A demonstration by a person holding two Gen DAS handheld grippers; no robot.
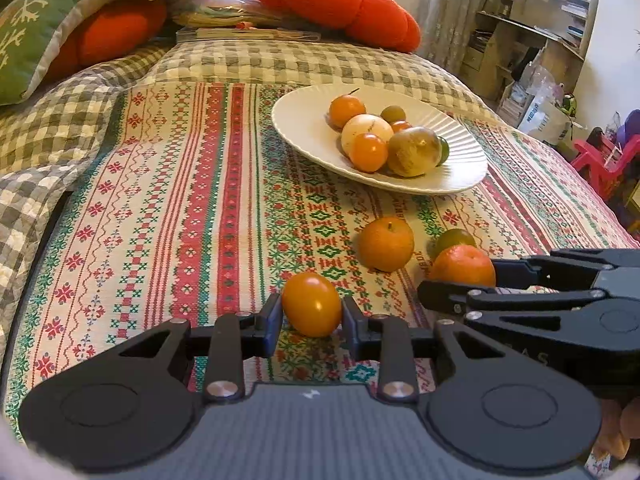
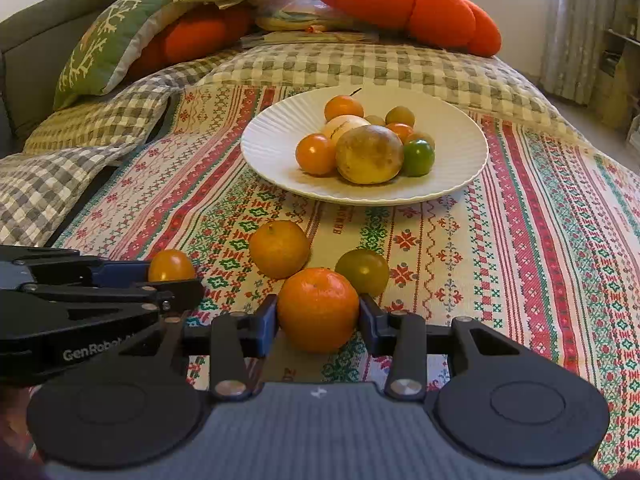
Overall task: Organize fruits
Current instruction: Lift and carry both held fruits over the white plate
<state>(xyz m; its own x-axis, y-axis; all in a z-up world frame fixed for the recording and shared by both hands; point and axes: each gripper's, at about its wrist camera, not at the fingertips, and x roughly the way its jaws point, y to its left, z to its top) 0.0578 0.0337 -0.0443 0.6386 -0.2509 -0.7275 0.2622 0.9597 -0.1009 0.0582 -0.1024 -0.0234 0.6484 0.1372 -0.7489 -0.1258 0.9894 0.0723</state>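
Four loose fruits on the cloth: counted in the right wrist view, lower middle of the frame, left to right as listed below.
Yellow-orange tomato (image 2: 171, 265): one, at lower left, sat between the blue pads of the left gripper (image 1: 308, 317), which was clamped on it; both pads touched its sides in the left wrist view.
Rough-skinned orange (image 2: 279, 249): one, free on the cloth, just below the plate's near rim and beside the mandarin.
Mandarin (image 2: 318, 309): one, bottom centre, pinched by the right gripper (image 2: 319, 317) with a pad pressed against each side.
Olive-green tomato (image 2: 362, 271): one, just right of and behind the mandarin, loose on the cloth.
White ribbed plate (image 2: 272, 128): one, centre of the frame, resting on the cloth.
Fruits on the plate: nine could be counted, bunched toward its right half; some were partly hidden, so the count is uncertain.
Plate fruits by kind: one large brownish-yellow round fruit (image 2: 369, 154) in front, one pale cream fruit behind it, one bright green tomato (image 2: 418, 157) at right, several small orange and olive ones around them.
Striped patterned cloth (image 2: 540, 240): one, spread under everything.
Red pumpkin-shaped cushions: two, one at upper right (image 2: 404, 0), one at upper left half under a green pillow (image 2: 108, 44).
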